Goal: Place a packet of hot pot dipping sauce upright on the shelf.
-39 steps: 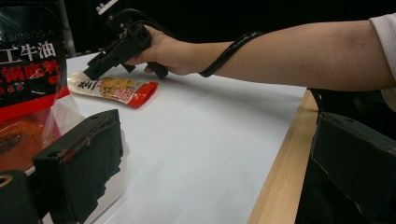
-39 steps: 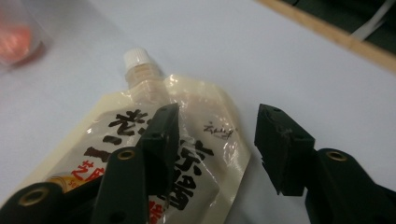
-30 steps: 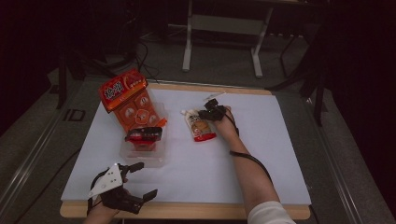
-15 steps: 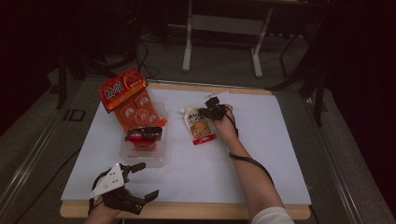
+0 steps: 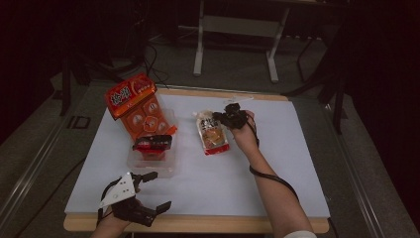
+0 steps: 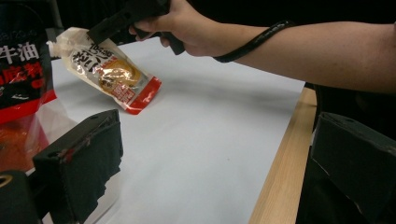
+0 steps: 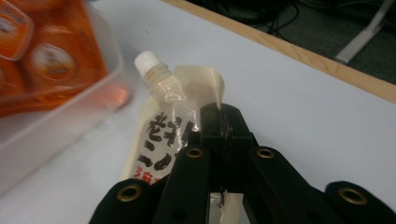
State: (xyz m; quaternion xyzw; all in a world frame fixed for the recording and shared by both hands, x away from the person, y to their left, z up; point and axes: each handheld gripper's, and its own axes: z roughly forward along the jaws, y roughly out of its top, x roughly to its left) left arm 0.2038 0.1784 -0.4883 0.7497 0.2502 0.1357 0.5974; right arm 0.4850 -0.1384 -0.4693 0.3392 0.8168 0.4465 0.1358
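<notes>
A spouted sauce pouch (image 5: 214, 138) with a white cap and a red lower edge lies mid-table on the white sheet. My right gripper (image 5: 221, 118) is shut on its upper corner beside the spout. In the right gripper view the jaws (image 7: 223, 112) pinch the folded top edge of the pouch (image 7: 161, 128). The left gripper view has the pouch (image 6: 109, 74) tilted, top end raised, red end resting on the sheet. My left gripper (image 5: 159, 189) stands open at the front left edge, holding nothing, its jaws wide apart (image 6: 219, 154).
A clear plastic tray (image 5: 166, 166) left of centre holds orange packets and a red-and-black packet (image 5: 152, 144). An orange-red bag (image 5: 130, 91) leans at its far end. The wooden table edge (image 5: 223, 224) runs along the front.
My right gripper has risen a little with the pouch's top corner in it, tilting the pouch up. The left gripper has stayed in place.
</notes>
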